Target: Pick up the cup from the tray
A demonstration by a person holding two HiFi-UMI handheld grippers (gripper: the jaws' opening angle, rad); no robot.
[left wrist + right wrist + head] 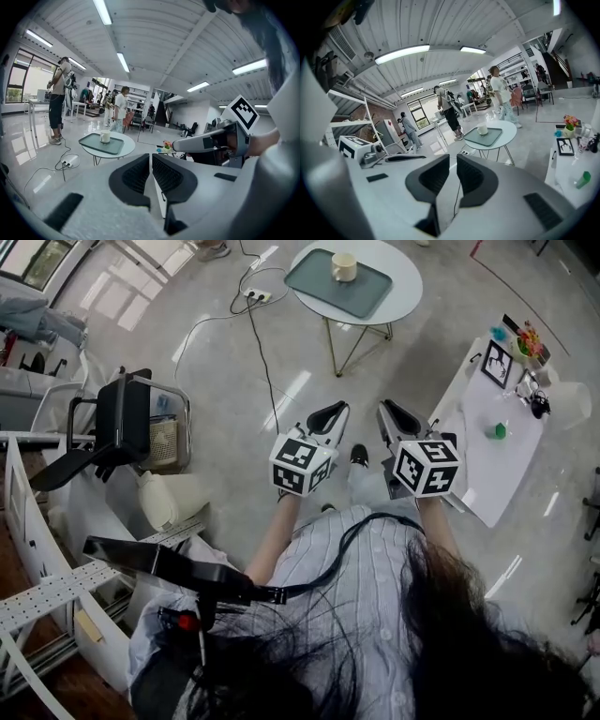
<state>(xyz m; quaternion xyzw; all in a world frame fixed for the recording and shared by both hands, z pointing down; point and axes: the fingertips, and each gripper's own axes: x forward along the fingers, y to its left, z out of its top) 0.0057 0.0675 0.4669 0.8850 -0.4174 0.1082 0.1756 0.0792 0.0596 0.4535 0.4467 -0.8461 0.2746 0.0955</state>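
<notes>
A cream cup (344,266) stands on a grey-green tray (319,285) on a round white table far ahead of me. My left gripper (330,414) and right gripper (392,415) are held side by side in front of the person's body, well short of that table. Both point toward it. In the left gripper view the cup (105,136) sits on the tray (93,143) in the distance, and the left gripper (150,157) is shut with nothing in it. In the right gripper view the cup (482,129) is likewise far off, and the right gripper (453,159) is shut and empty.
A white side table (483,456) with a small green object, a picture frame and flowers stands at the right. A power strip (256,296) with its cable lies on the floor before the round table. A black chair (122,418) stands at the left. People (58,101) stand beyond.
</notes>
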